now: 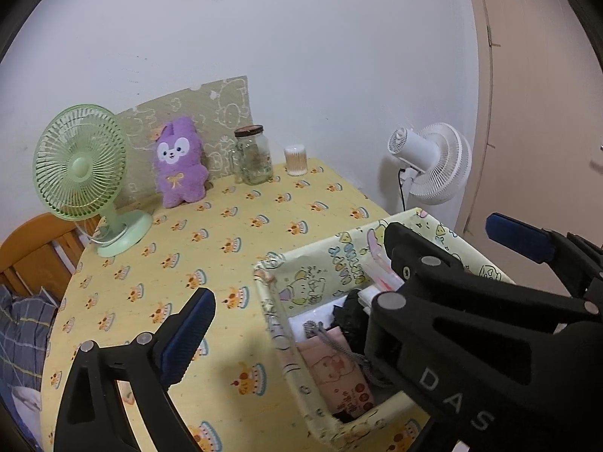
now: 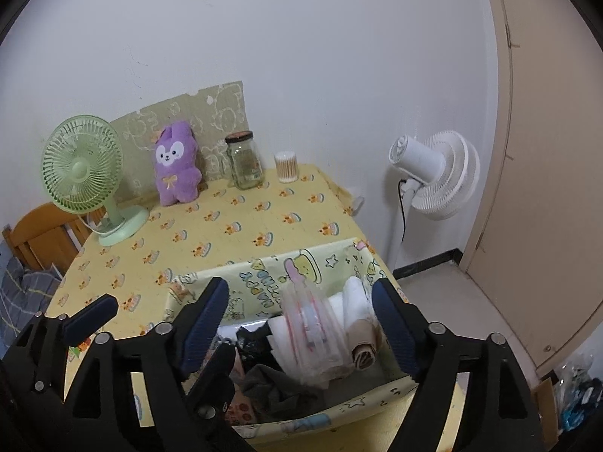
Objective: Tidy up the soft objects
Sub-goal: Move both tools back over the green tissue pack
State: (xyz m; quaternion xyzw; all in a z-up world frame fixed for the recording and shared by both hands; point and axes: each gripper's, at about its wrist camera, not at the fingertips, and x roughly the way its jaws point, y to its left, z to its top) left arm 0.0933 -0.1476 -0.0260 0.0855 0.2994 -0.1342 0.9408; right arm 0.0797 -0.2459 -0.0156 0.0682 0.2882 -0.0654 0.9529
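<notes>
Both my tools stand wide and empty: right tool (image 2: 301, 320) above the fabric storage box (image 2: 264, 267), whose soft goods lie packed inside, left tool (image 1: 346, 263) beside it. Judged: drop-off step finished. Next target probably the purple plush bunny (image 2: 176, 164), upright at the desk's (image 2: 245, 226) back edge; needs a long reach.

Plain white wall (image 2: 301, 37), beige door (image 2: 546, 150) at right, white pedestal fan (image 2: 433, 173), wooden chair (image 2: 41, 233) beside yellow-clothed table (image 2: 245, 218).

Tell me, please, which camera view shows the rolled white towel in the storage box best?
The right wrist view: the rolled white towel stands clear between the open right gripper fingers, inside the storage box. In the left wrist view the right gripper covers that corner, so only a white edge shows.
</notes>
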